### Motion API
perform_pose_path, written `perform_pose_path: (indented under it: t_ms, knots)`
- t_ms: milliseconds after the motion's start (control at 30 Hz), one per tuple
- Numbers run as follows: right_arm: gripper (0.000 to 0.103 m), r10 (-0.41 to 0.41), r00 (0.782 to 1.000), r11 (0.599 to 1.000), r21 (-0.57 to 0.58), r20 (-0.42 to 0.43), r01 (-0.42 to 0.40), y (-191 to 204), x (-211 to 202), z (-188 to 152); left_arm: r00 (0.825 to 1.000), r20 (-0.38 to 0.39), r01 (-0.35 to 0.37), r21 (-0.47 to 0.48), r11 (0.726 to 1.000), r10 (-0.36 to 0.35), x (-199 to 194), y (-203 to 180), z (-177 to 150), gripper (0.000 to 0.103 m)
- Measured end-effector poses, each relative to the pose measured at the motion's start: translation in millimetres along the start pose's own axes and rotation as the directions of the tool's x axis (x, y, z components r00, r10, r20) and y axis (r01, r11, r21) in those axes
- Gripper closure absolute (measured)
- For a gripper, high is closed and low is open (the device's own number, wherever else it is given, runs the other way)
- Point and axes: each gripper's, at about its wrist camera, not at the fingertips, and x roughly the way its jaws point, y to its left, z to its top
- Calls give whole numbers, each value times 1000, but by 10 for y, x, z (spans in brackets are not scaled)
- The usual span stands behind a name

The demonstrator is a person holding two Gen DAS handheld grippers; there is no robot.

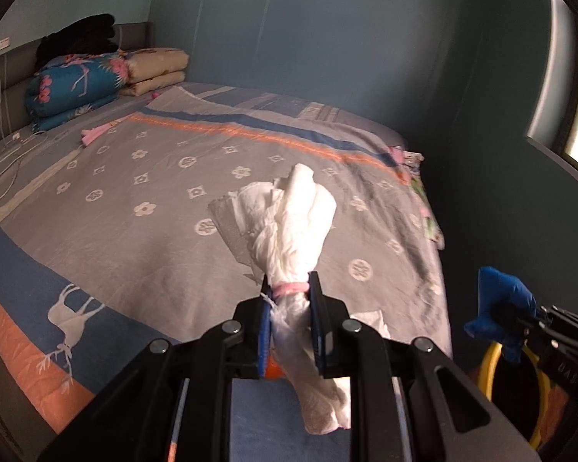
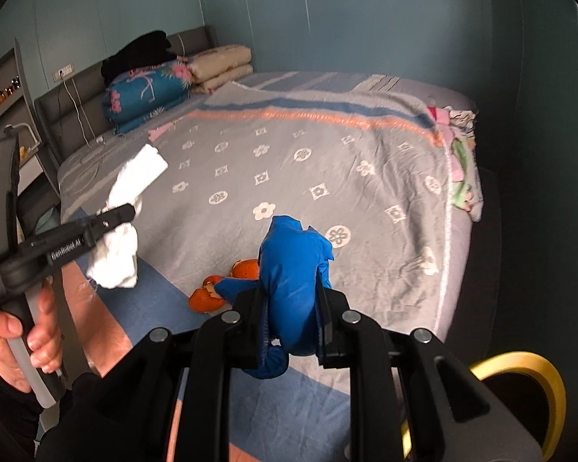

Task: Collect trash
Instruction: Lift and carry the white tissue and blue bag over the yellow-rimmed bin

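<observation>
Both of the 2 views are fisheye cameras riding on hand-held grippers, each looking forward and downward along its own fingers over the bed [image 1: 142, 208]. The left wrist view sits close behind the left gripper [image 1: 289, 308], facing across the grey patterned bedspread toward the folded quilts [image 1: 77, 84] at the headboard and the teal wall [image 1: 327, 38]. The right wrist view sits just as close behind the right gripper [image 2: 293, 308], aimed the same way from slightly further right. They share the bedspread, quilts and wall — each also catches the other gripper at its edge.
</observation>
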Motion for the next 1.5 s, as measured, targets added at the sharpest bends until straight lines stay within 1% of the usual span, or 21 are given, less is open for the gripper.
perform_pose_path:
  t_ms: [233, 300, 467, 600, 800, 933, 1133, 1300, 1500]
  knots:
    - [85, -35, 997, 999, 41, 64, 32, -237, -623, -157, 995, 32, 90, 55, 994, -92, -365, -441, -151, 87]
    - [85, -54, 995, 997, 61, 88, 49, -332, -837, -226, 991, 42, 121, 72, 990, -124, -459, -574, -193, 87]
    - [85, -89, 989, 992, 101, 118, 77, -538, -1191, -376, 978, 53, 193, 130, 973, -201, -669, -916, -326, 87]
    - [85, -121, 983, 985, 141, 141, 101, -715, -1467, -516, 970, 58, 221, 173, 960, -234, -794, -1134, -405, 87]
    - [85, -143, 976, 975, 193, 161, 111, -902, -1747, -680, 958, 56, 261, 231, 937, -281, -946, -1474, -506, 87]
    - [85, -153, 974, 968, 224, 167, 113, -1060, -1835, -784, 954, 51, 271, 269, 924, -295, -985, -1655, -590, 87]
    - [85, -167, 973, 951, 285, 159, 117, -1329, -1892, -942, 950, 20, 290, 323, 901, -313, -984, -1936, -729, 87]
    - [84, -183, 972, 937, 324, 147, 127, -1510, -1900, -1060, 942, -14, 317, 357, 878, -335, -905, -2157, -787, 87]
    - [84, -201, 971, 921, 362, 127, 144, -1712, -1843, -1177, 936, -68, 346, 372, 861, -347, -736, -2381, -866, 86]
